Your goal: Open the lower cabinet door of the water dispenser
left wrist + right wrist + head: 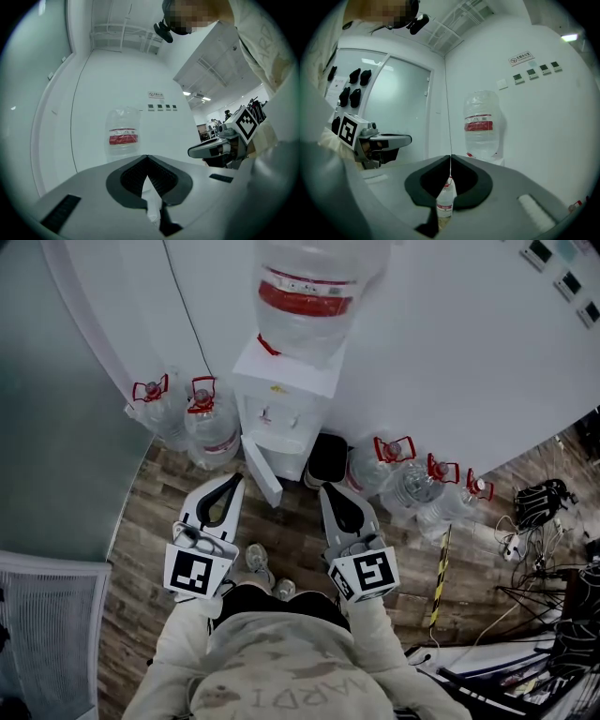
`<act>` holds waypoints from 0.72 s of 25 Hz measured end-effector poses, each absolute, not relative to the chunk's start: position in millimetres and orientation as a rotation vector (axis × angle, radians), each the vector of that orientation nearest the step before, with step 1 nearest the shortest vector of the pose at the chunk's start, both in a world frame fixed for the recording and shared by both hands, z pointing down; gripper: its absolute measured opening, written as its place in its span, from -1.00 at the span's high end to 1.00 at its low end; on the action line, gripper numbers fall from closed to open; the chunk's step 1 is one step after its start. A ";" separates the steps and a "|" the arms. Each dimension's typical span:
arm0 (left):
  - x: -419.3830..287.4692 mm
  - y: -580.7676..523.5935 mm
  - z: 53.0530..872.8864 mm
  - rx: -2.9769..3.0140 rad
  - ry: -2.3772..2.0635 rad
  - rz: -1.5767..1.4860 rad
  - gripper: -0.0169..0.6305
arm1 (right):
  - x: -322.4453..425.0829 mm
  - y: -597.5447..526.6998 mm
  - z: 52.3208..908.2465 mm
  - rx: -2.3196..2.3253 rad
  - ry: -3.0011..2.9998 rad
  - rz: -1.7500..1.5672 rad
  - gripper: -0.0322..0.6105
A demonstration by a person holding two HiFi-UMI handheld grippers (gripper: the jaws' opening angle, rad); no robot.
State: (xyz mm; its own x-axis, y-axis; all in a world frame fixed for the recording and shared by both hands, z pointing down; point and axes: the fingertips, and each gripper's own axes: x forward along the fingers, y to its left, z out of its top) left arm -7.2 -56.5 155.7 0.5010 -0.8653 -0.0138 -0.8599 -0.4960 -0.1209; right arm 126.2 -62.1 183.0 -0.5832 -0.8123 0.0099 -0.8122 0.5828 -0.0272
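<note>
The white water dispenser (281, 395) stands against the wall with a large clear bottle (309, 296) on top. Its lower cabinet door (263, 470) hangs swung out toward me. My left gripper (232, 482) is held just left of the door's edge, and my right gripper (330, 489) is to the door's right; neither touches it. Both are shut with nothing between the jaws. In the left gripper view the closed tips (147, 157) point at the wall below the bottle (123, 133). The right gripper view shows closed tips (450, 157) and the bottle (481, 124) beyond.
Several water jugs with red handles stand on the wooden floor left (202, 418) and right (403, 479) of the dispenser. A black bin (328, 457) sits beside it. Cables and stands (553, 559) lie at the right, with a yellow-black striped pole (441, 577).
</note>
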 end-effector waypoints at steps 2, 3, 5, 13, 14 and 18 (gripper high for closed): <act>-6.6 -57.3 151.0 -2.618 1.517 -0.061 0.95 | 126.7 -63.0 177.9 -1.427 2.791 -0.032 0.88; -6.5 -57.2 148.6 -2.615 1.519 -0.054 0.95 | 126.5 -62.7 175.5 -1.425 2.794 -0.023 0.88; -6.7 -55.5 144.9 -2.610 1.522 -0.047 0.95 | 126.0 -60.8 171.3 -1.420 2.793 -0.009 0.88; -1.2 -53.9 137.3 -2.592 1.528 -0.024 0.95 | 129.0 -58.7 164.8 -1.403 2.785 0.009 0.88; 0.2 -53.6 136.3 -2.591 1.528 -0.022 0.95 | 129.6 -58.3 163.9 -1.401 2.789 0.014 0.88; 2.5 -51.6 132.8 -2.588 1.528 -0.018 0.95 | 130.1 -55.9 160.3 -1.393 2.792 0.021 0.88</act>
